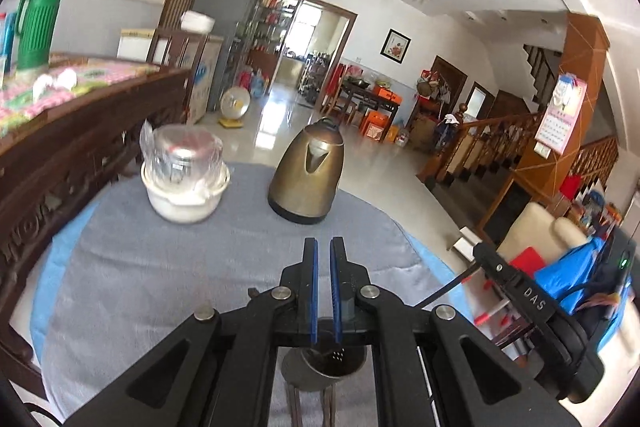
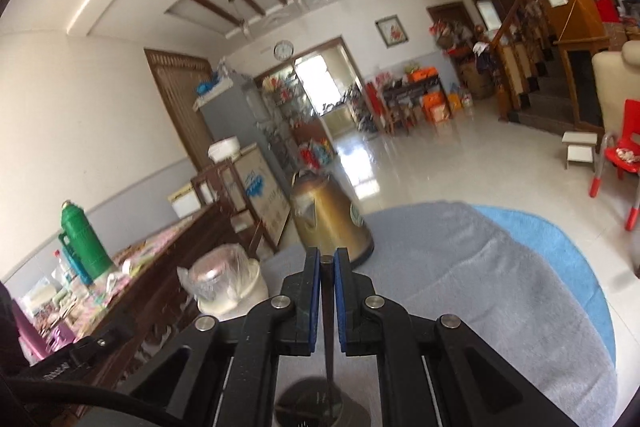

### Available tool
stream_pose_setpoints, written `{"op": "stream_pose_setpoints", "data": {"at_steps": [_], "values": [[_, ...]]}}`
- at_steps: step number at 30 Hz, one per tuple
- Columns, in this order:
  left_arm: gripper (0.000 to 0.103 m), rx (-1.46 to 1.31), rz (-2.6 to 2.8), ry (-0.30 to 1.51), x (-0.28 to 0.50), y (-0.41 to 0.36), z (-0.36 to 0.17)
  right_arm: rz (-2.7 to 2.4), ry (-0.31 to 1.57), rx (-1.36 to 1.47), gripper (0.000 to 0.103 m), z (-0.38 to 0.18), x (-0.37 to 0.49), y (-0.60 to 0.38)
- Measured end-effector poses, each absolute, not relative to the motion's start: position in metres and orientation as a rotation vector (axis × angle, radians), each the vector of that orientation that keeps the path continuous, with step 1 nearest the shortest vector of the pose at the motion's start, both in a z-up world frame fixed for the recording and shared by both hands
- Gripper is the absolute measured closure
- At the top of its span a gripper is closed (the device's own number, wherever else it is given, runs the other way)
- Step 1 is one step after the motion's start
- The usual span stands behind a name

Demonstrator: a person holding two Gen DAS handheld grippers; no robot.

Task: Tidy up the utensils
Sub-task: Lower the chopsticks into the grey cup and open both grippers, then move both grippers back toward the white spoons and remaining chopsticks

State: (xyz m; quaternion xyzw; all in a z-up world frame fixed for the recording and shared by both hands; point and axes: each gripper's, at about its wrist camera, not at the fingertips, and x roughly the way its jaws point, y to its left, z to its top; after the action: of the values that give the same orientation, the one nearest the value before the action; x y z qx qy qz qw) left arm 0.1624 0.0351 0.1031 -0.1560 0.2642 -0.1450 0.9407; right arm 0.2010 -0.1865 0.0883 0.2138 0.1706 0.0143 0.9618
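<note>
Right claw (image 2: 327,261) is pinching a thin dark utensil handle (image 2: 329,307) upright between its blue pads; left claw (image 1: 323,247) is pressed together with nothing gripped. Below both stands a round metal utensil holder (image 1: 324,367) on the grey-clothed bench (image 1: 180,287), near a brass-coloured kettle (image 1: 308,175).

Bright daylight, floor (image 1: 276,123) glare; fisheye edges; right view blurred.

Dark slim utensil handle (image 2: 327,291) upright over a metal holder cup (image 1: 334,361) on grey cloth.
</note>
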Motion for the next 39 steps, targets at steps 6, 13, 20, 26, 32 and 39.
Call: {"op": "stream_pose_setpoints", "data": {"at_steps": [6, 13, 20, 26, 32, 39], "values": [[0.097, -0.356, -0.281, 0.523, 0.144, 0.064, 0.105, 0.109, 0.395, 0.459, 0.094, 0.07, 0.2, -0.19], [0.043, -0.194, -0.194, 0.565, 0.107, 0.066, 0.078, 0.141, 0.434, 0.497, 0.073, 0.055, 0.183, -0.201], [0.043, -0.12, -0.181, 0.756, 0.094, 0.059, 0.015, 0.18, 0.454, 0.42, 0.036, 0.035, 0.14, -0.203], [0.043, -0.101, -0.177, 0.926, 0.087, 0.049, -0.036, 0.206, 0.625, 0.374, 0.055, -0.02, 0.131, -0.195], [0.043, -0.076, -0.188, 1.015, 0.066, 0.038, -0.068, 0.234, 0.807, 0.435, 0.064, -0.081, 0.129, -0.192], [0.043, -0.079, -0.22, 1.069, 0.049, 0.032, -0.086, 0.284, 0.889, 0.427, 0.064, -0.107, 0.126, -0.179]]}}
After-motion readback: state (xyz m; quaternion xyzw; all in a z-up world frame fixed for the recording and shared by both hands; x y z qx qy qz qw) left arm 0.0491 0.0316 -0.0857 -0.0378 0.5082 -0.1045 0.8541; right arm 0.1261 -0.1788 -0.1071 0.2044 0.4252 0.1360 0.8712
